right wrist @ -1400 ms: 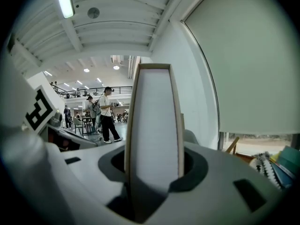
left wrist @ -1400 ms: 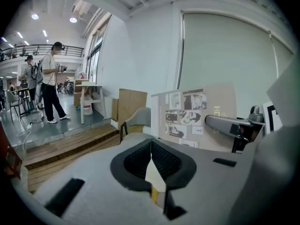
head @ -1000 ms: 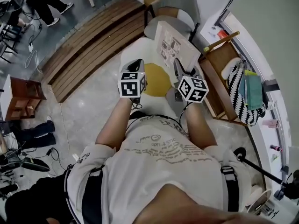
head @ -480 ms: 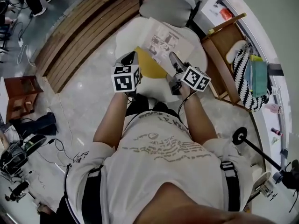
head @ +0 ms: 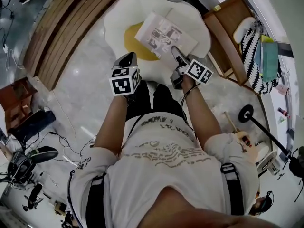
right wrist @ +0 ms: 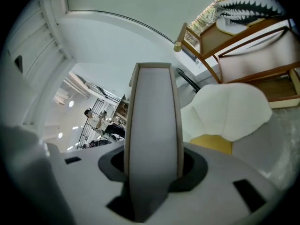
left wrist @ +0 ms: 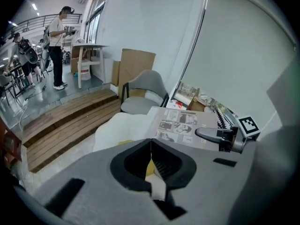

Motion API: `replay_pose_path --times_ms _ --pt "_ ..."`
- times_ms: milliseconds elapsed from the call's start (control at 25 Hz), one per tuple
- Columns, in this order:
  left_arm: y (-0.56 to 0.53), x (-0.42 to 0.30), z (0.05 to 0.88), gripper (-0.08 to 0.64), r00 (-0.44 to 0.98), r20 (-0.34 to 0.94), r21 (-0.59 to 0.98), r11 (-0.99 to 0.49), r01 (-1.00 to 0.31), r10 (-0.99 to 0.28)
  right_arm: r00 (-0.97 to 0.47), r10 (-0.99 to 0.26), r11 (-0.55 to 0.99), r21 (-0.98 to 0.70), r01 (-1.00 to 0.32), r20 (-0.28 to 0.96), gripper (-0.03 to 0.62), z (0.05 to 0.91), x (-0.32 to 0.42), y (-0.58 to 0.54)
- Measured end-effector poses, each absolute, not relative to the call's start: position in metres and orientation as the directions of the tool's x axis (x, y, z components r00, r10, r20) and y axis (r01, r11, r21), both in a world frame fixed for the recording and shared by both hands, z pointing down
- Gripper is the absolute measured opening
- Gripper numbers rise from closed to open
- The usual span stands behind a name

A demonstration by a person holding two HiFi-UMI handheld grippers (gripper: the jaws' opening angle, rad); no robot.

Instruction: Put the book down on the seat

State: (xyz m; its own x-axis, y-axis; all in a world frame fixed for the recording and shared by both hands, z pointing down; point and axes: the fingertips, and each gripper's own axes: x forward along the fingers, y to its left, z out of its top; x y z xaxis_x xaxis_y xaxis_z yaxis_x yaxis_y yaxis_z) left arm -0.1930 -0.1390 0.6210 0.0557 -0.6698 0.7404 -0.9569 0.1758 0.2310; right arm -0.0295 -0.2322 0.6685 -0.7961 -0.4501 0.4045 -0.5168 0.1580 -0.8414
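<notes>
My right tongs (head: 176, 56) clamp the book (head: 164, 34) by its near edge and hold it flat over the seat (head: 116, 13), I think so that it lands level. My left tongs (head: 127, 60), pressed together and empty, hang beside the seat.

Two grippers are working here, the left gripper (head: 127, 61) and the right gripper (head: 174, 51), bearing two marker cubes, the left cube (head: 123, 82) and the right cube (head: 199, 71). One book (head: 164, 32) and one egg-shaped cushion (head: 118, 13) are showing. One grey chair (left wrist: 140, 97) is standing far off, one cardboard box (left wrist: 136, 64) behind it. One wooden rack (head: 221, 42) is standing right, carrying one striped bag (head: 247, 46). One small wooden stand (head: 14, 99) is standing left.
</notes>
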Motion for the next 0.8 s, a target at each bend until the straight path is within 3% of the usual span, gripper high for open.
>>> replay_pose_path --times_ms 800 --pt "-0.141 -0.128 0.834 0.021 0.304 0.836 0.326 -0.031 -0.945 -0.458 -0.707 -0.262 0.166 -0.691 -0.703 0.657 0.189 0.882 0.005 -0.191"
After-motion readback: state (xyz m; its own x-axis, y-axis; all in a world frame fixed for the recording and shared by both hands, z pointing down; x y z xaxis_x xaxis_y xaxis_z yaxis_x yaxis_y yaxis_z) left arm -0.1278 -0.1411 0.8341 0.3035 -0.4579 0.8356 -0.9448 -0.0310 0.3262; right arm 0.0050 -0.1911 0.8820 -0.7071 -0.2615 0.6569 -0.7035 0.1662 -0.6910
